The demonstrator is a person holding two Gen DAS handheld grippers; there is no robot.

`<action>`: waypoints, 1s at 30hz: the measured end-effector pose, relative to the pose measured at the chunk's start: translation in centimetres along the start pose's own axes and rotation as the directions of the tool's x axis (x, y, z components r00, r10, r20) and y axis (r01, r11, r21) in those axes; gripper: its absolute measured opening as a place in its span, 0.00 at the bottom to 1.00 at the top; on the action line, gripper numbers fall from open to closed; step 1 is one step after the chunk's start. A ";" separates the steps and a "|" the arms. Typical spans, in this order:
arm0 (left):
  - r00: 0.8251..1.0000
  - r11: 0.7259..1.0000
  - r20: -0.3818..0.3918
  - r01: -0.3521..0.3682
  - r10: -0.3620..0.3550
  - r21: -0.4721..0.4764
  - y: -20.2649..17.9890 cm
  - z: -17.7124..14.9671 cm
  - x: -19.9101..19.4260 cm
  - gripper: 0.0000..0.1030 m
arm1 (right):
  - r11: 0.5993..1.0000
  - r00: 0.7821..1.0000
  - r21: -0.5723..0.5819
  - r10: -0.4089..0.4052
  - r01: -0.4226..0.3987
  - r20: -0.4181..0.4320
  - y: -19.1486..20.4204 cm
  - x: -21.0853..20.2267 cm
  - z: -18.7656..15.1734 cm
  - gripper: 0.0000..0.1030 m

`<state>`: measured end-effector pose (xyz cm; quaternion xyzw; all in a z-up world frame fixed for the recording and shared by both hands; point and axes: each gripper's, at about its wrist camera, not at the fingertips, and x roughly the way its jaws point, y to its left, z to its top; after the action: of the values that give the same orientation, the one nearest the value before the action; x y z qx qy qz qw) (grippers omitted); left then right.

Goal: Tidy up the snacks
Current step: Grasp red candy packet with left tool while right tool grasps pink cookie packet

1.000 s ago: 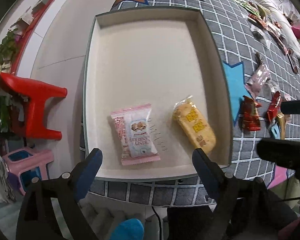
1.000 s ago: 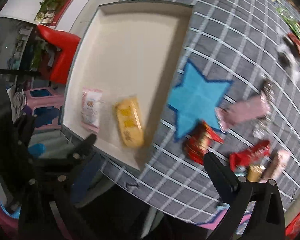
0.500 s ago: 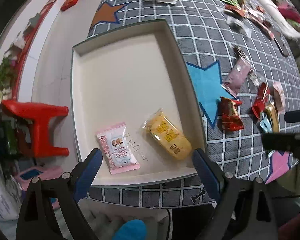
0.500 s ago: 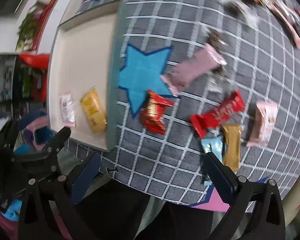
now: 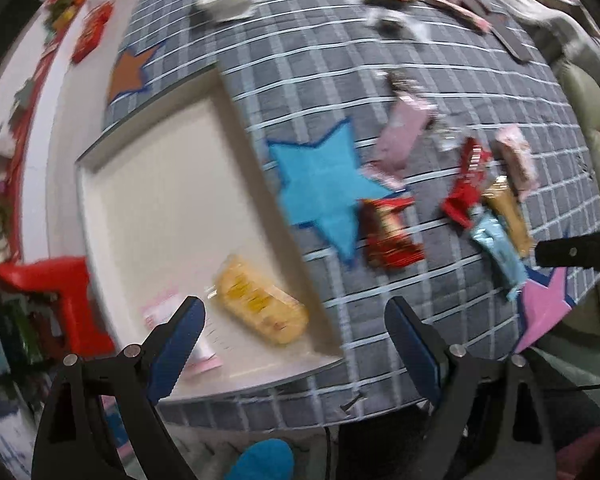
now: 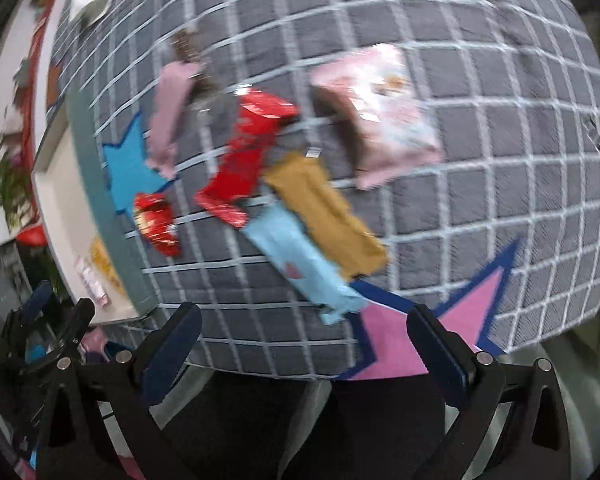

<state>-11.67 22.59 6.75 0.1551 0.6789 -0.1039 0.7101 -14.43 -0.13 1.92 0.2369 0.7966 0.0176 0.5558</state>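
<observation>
1. Table covering (image 5: 340,80): grey cloth with a pale grid; printed stars in blue (image 5: 320,184), orange (image 5: 128,72) and pink (image 5: 540,304). Both views motion-blurred.
2. Stool (image 5: 56,300): red plastic, standing on the floor beside the table's left edge.
3. Floor (image 5: 60,128): pale, smooth, running along the table's left side.
4. Border strip (image 5: 32,92): red, along the far edge of the floor, with small objects too blurred to identify.
5. Foliage (image 6: 12,184): green leaves at the left margin.
6. Upholstery (image 5: 580,92): pale, cushioned, beyond the table's right edge.

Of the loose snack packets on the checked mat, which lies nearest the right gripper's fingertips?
The light blue packet: its lower end sits just above the open right gripper, closer than the tan packet beside it.
</observation>
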 end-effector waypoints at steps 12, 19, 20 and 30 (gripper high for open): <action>0.992 0.996 -0.078 0.095 -0.094 -0.003 -5.2 3.8 6.3 0.91 | 0.995 0.997 0.063 -0.075 0.076 -0.024 -6.0 -0.4 -3.5 1.00; 0.990 0.995 -0.113 0.080 -0.086 -0.056 -3.3 3.7 8.6 0.91 | 0.994 0.995 0.052 -0.094 0.096 -0.031 -7.1 -0.4 -3.4 1.00; 0.988 0.994 -0.122 0.085 -0.092 -0.061 -3.1 3.8 8.8 0.91 | 0.994 0.995 0.047 -0.096 0.097 -0.032 -7.2 -0.7 -2.8 1.00; 0.990 0.993 -0.117 0.066 -0.078 -0.102 -2.0 6.6 10.9 1.00 | 0.984 0.986 -0.065 -0.167 0.168 0.016 -6.1 -2.7 1.8 1.00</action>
<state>-5.60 19.05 -4.05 0.1013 0.7301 -0.0865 0.6702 -14.23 -7.01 1.80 0.1507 0.8099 -0.0042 0.5669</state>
